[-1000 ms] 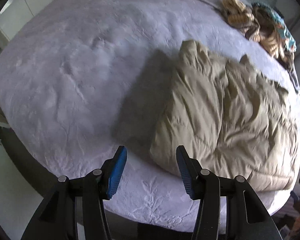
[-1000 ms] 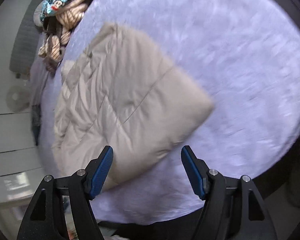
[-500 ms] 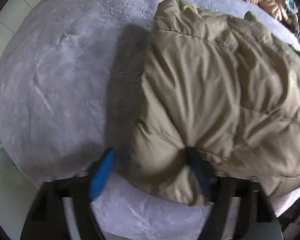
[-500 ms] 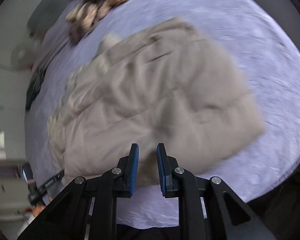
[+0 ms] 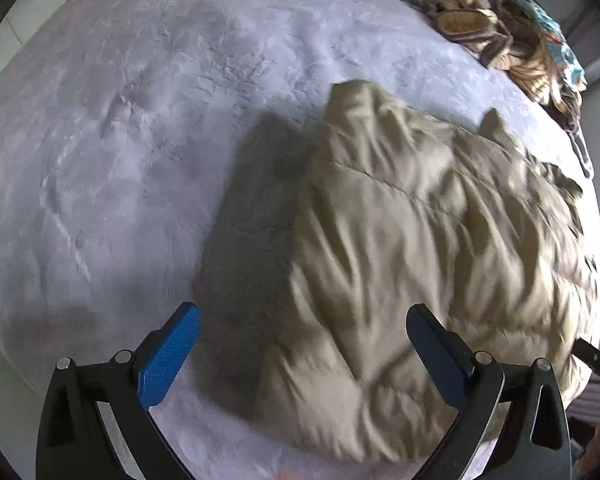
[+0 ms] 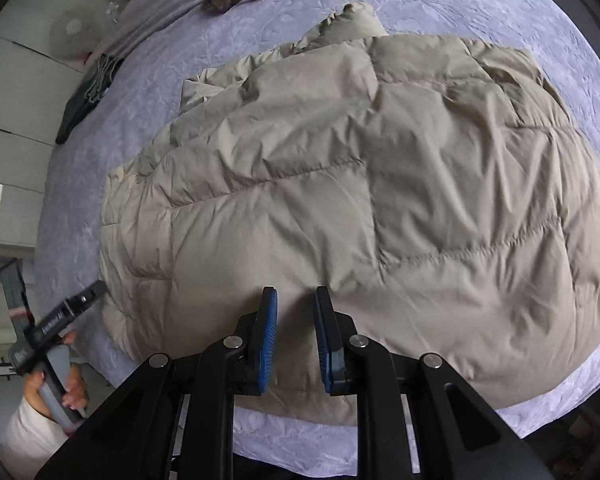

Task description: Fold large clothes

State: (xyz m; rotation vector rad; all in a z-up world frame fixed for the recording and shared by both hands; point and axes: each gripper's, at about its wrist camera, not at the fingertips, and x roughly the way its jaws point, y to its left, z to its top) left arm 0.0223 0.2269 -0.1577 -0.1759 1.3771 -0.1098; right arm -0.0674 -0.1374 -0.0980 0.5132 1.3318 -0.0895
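Note:
A beige quilted puffer jacket (image 5: 432, 248) lies folded on a lilac bedspread (image 5: 140, 128); it fills the right wrist view (image 6: 360, 184). My left gripper (image 5: 300, 354) is wide open, empty, just above the jacket's near left corner. My right gripper (image 6: 294, 338) has its blue pads close together with a narrow gap, over the jacket's near edge; a fold of fabric shows between the pads, but whether they pinch it cannot be told. The left gripper and the hand holding it show in the right wrist view (image 6: 60, 320).
A pile of striped and patterned clothes (image 5: 512, 40) lies at the bed's far right corner. A dark garment (image 6: 86, 92) lies at the bed's left side in the right wrist view. White cabinets (image 6: 8, 120) stand beyond the bed's edge.
The left gripper pressed onto the jacket's corner, then drew back and opened wider. The right gripper narrowed from wide open and moved close to the jacket's near edge.

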